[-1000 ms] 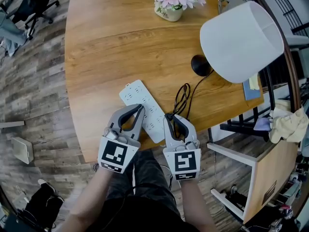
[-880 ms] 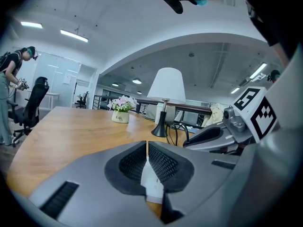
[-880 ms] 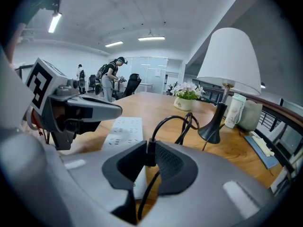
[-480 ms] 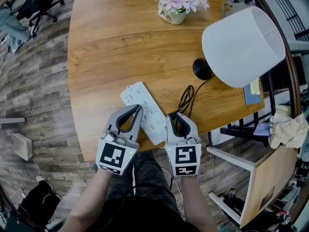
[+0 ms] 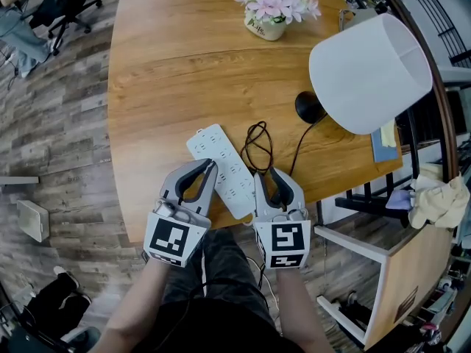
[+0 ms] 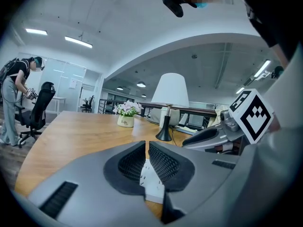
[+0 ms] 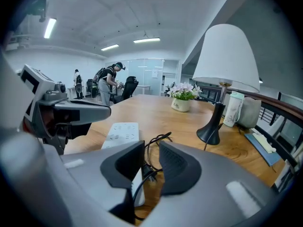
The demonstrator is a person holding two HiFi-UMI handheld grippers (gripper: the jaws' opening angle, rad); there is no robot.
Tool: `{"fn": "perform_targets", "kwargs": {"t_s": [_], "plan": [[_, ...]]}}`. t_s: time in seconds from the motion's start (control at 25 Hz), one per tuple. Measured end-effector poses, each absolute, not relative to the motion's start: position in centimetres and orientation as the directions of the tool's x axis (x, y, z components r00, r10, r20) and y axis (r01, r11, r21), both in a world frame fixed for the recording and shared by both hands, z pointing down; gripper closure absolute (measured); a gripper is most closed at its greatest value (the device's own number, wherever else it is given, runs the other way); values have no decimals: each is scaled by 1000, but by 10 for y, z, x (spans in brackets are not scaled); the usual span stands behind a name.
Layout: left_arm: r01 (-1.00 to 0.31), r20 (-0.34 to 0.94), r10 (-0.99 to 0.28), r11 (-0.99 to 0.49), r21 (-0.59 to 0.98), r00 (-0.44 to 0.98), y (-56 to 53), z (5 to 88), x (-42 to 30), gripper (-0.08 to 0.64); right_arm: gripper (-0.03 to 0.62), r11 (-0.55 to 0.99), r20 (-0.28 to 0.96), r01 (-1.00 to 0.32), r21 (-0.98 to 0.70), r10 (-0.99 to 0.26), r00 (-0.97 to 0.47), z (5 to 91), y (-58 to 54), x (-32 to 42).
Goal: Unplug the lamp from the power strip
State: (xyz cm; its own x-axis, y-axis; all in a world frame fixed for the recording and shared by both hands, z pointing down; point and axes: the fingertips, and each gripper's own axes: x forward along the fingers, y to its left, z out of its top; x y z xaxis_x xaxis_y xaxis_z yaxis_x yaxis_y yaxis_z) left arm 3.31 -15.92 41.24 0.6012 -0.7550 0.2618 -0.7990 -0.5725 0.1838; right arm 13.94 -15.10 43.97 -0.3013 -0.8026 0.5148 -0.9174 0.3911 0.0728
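Wood table [image 5: 169,65]: lamp [image 5: 368,72] upright at right, its plug [image 7: 147,173] out of power strip [image 5: 210,144], lying just beside it between right gripper's [image 5: 266,173] parted jaws; left gripper [image 5: 213,165] pressed together over strip's near end.

White power strip [image 5: 229,175], black cord [image 5: 270,149], white lampshade [image 5: 368,72], pink flowers [image 5: 278,3]

The head view looked steeply down on the bench [image 5: 184,65]; both gripper views looked low across it, sharing the lamp [image 5: 368,72].
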Motion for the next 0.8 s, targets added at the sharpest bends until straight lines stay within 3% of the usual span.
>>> {"fn": "perform_targets", "kwargs": {"t_s": [0.16,0.24,0.4,0.8], "plan": [[-789,237,-753,-585,186,614,-157,406,33,555,499,400,477,-915,53,-815,-329,429,-147,132],[-792,234,-756,-584,181,611,-156,404,32,555,551,398,450,-917,41,-826,-338,423,-146,129],[-798,219,-767,-580,163,603,-158,397,28,557,577,409,391,-912,4,-840,-375,408,-145,121],[-779,205,-754,-620,93,625,-160,376,25,563,583,458,278,-888,-38,-849,-449,369,-145,99]]}}
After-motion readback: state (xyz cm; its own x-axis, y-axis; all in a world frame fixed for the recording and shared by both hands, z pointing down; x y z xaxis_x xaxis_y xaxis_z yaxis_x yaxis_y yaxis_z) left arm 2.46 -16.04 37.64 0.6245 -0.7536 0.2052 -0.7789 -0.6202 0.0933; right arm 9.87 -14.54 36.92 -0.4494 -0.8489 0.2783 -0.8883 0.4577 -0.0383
